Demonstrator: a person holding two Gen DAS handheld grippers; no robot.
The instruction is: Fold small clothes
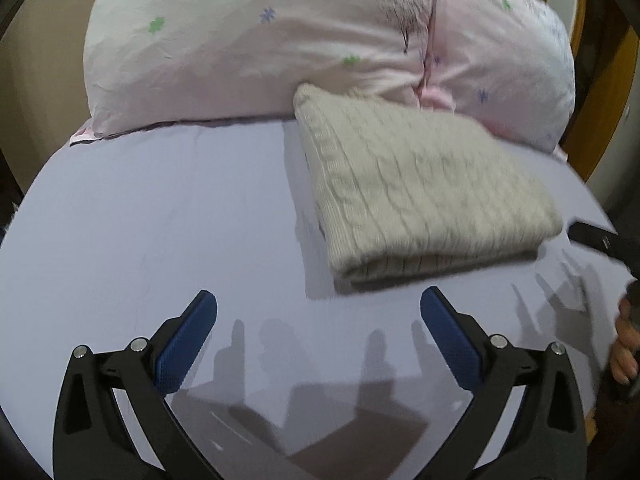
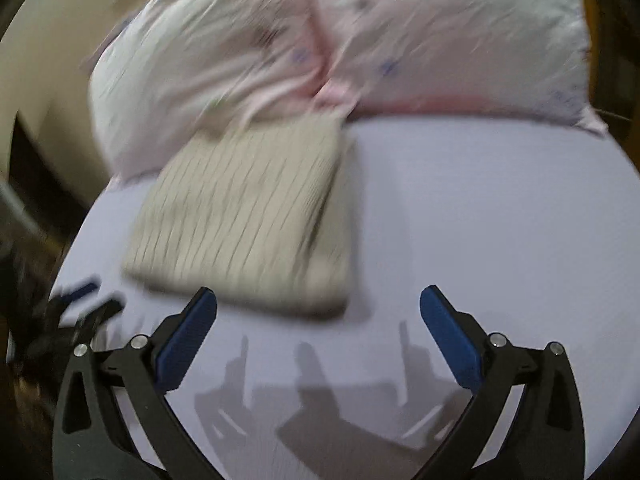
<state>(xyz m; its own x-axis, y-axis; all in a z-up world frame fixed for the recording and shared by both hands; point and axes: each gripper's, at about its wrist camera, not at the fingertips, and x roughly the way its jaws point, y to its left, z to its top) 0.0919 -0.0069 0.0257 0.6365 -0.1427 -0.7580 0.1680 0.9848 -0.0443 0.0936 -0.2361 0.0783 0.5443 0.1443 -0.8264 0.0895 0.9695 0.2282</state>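
A beige cable-knit sweater lies folded into a thick rectangle on the lavender bed sheet, its far edge against the pillows. My left gripper is open and empty, just in front of the sweater's near fold. In the blurred right wrist view the same sweater lies ahead and to the left. My right gripper is open and empty, close to the sweater's near edge. The right gripper's tip also shows at the right edge of the left wrist view, beside the sweater.
Two pale pink pillows with small flower prints lie along the back of the bed. A wooden headboard stands at the far right. The other gripper shows blurred at the sheet's left edge.
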